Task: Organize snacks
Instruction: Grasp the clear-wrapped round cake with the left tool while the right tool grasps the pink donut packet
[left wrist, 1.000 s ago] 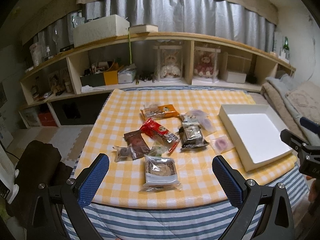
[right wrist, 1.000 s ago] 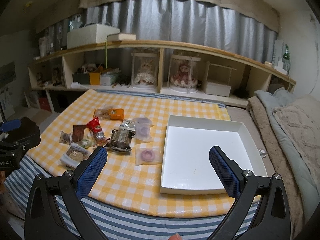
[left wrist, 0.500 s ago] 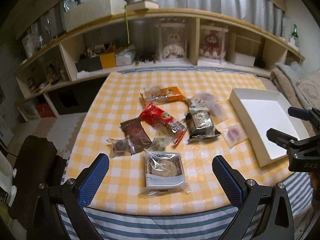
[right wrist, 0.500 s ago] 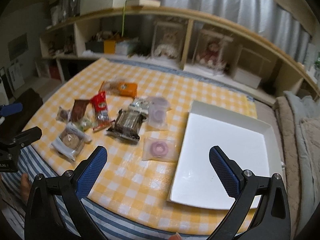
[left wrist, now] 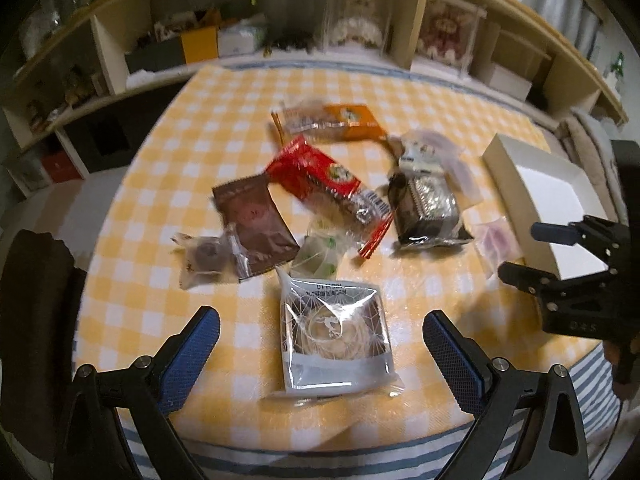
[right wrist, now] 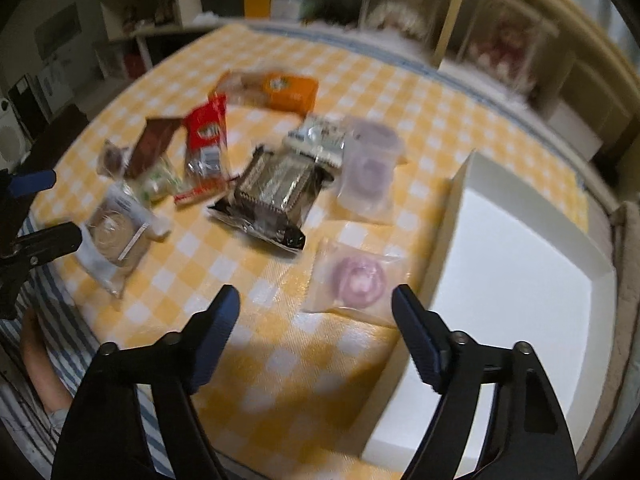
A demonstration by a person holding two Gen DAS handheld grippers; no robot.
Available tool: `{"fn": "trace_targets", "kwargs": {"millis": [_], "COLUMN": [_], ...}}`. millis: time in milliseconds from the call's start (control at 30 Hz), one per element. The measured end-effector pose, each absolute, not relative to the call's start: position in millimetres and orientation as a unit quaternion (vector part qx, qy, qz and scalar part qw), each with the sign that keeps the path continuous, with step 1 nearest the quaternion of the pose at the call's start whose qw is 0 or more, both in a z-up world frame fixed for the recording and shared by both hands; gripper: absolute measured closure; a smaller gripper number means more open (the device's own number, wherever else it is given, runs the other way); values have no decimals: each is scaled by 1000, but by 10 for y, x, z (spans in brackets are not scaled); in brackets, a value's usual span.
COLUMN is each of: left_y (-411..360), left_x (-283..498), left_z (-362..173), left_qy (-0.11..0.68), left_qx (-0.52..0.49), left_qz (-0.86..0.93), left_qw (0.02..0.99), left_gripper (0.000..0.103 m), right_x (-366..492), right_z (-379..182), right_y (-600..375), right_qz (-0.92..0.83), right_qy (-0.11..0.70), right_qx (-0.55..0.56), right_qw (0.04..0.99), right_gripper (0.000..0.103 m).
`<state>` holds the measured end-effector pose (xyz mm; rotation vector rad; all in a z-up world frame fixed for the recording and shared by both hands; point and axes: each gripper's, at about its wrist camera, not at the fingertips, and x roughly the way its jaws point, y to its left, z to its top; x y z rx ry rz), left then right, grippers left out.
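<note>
On the yellow-check desk [left wrist: 168, 184], snacks lie in a loose cluster, nothing in the box. From the left wrist view, left to right: small clear pack with a dark round sweet [left wrist: 204, 258] at 9 o'clock of the cluster, touching the brown packet [left wrist: 254, 222] that overlaps its right edge; green-and-white wrapped candy [left wrist: 318, 254] just beside, partly under the red packet [left wrist: 326, 182], which runs diagonally through the middle; orange packet [left wrist: 330, 122] at 12 o'clock, far side; silver-and-black cake pack [left wrist: 426, 210] at 3 o'clock with a white-label pack [left wrist: 420, 152] touching its far end; small clear bag with a pink ring [left wrist: 496, 240] between that and the white box [left wrist: 548, 196], which sits at the desk's right edge. Clear-and-silver pastry pack [left wrist: 336, 332] lies at 6 o'clock, nearest the left claw [left wrist: 320, 332], centred between its blue pads [left wrist: 192, 354]. Left claw is spread wide, pads clear of the pack, pinching nothing. Right claw [right wrist: 316, 320] has just been closing, jaws partway in, still apart with only bare cloth between them; the pink ring bag [right wrist: 358, 280] lies just beyond its right pad, at 1 o'clock, not touched. A second clear bag with a purple ring [right wrist: 370, 168] sits farther out, beside the cake pack. White box wall [right wrist: 448, 216] is just right of the pink ring bag. Right view is motion-blurred, labels unreadable. Shelving [left wrist: 120, 60] lines the far wall.
</note>
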<state>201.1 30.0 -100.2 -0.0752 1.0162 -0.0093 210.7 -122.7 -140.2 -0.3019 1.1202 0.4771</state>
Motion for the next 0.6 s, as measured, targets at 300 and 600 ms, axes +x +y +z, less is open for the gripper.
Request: {"fn": "trace_targets", "kwargs": {"millis": [300, 600], "left_y": [216, 91], "left_x": [2320, 2368], "left_z": [-1357, -1584], "left_qy": [528, 566], "left_qx": [-24, -4], "left_qz": [-21, -32], "left_qw": [849, 824], "left_gripper": [10, 36], "right_x": [2423, 2293], "right_z": [-1848, -1863], "right_y": [-1105, -1079], "right_qz": [205, 207], "right_qy": [572, 575], "right_qx": [-182, -198], "right_qw": [773, 766], "right_gripper": [45, 67]}}
